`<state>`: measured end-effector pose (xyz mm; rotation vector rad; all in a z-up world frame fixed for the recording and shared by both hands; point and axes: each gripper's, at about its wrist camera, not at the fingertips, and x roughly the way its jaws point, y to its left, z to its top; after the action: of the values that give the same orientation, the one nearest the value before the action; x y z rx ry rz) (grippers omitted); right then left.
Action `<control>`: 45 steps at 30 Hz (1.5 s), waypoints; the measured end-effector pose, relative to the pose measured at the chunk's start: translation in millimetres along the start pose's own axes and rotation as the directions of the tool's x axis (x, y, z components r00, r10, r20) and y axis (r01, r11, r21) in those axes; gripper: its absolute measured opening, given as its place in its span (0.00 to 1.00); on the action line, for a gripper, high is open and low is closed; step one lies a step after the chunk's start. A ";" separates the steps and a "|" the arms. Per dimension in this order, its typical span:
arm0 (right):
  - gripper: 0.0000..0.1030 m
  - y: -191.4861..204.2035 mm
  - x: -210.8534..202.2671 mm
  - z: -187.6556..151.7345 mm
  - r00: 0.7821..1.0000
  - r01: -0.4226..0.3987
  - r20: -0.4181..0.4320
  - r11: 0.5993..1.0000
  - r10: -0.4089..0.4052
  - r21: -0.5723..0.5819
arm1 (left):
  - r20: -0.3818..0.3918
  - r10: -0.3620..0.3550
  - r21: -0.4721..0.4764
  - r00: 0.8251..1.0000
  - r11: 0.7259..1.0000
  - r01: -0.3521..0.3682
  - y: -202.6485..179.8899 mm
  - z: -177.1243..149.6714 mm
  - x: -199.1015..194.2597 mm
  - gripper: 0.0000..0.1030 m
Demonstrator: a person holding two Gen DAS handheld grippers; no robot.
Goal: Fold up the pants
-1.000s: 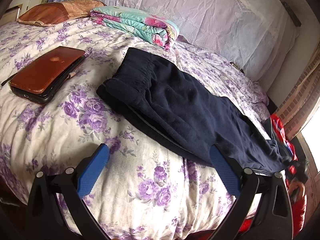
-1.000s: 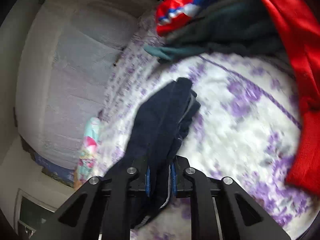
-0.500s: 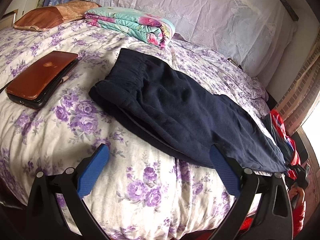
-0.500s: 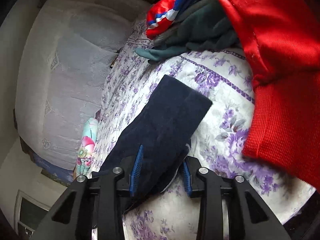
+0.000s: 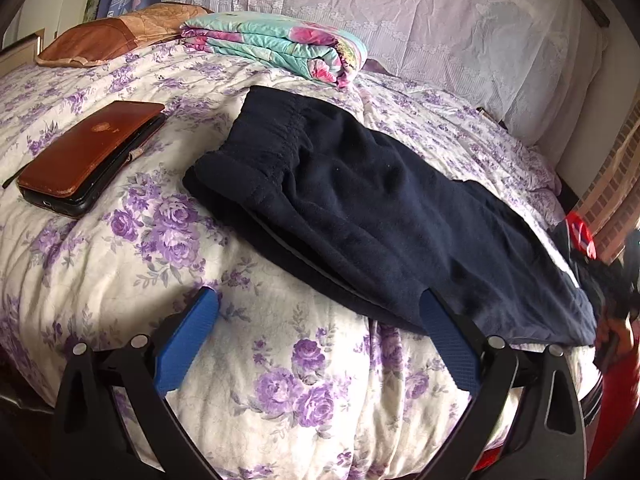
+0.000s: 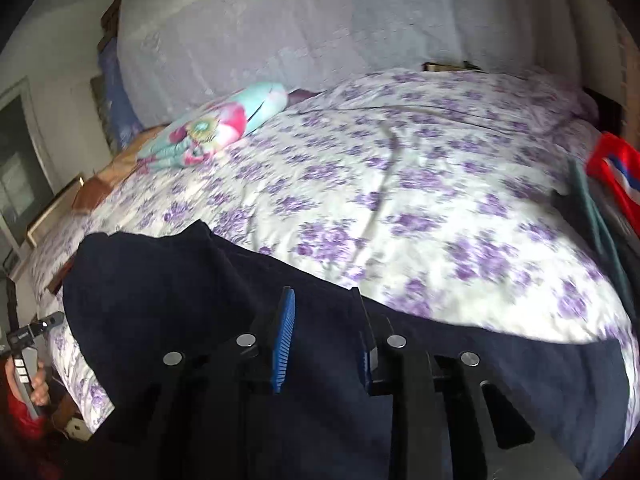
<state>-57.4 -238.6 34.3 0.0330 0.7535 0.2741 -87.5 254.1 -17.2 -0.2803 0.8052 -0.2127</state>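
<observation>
Dark navy pants (image 5: 360,208) lie flat on the floral bed (image 5: 120,260), folded lengthwise, waistband at the far left, legs running to the right edge. My left gripper (image 5: 316,344) is open and empty, hovering above the bed's near edge; its right finger (image 5: 448,344) is over the pants' near edge. My right gripper (image 6: 324,340) is open with a moderate gap, just above the pants (image 6: 200,300), which fill the lower part of its view. Nothing is between its blue pads (image 6: 284,340).
A brown-cased tablet (image 5: 88,156) lies on the bed left of the pants. A folded teal floral blanket (image 5: 276,46) and a brown pillow (image 5: 112,34) sit at the back. Red and dark clothes (image 6: 612,184) are piled at the bed's right end.
My right gripper has opened and let go of the pant leg, then swung round to face across the bed. The pants now lie flat. My left gripper has barely moved.
</observation>
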 end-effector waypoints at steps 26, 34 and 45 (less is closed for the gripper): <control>0.08 97.3 76.4 3.3 0.988 -0.021 -0.145 0.892 -0.050 -0.452 | -0.002 0.082 0.049 0.997 0.995 -0.082 -8.9 4.5 16.7 0.96; 0.03 62.1 97.2 32.5 0.988 0.047 -0.127 0.958 -0.086 -0.284 | -0.005 0.089 0.046 0.996 0.995 -0.089 -9.6 5.7 18.2 0.96; 0.14 113.1 62.1 41.2 0.992 -0.125 -0.067 0.956 0.111 -0.265 | 0.058 0.034 0.022 0.998 0.999 -0.035 -10.7 32.7 -13.2 0.95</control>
<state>-12.7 -110.8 37.1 -0.1879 0.7612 0.4914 -73.3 253.2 16.8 -0.2496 0.7501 -0.1804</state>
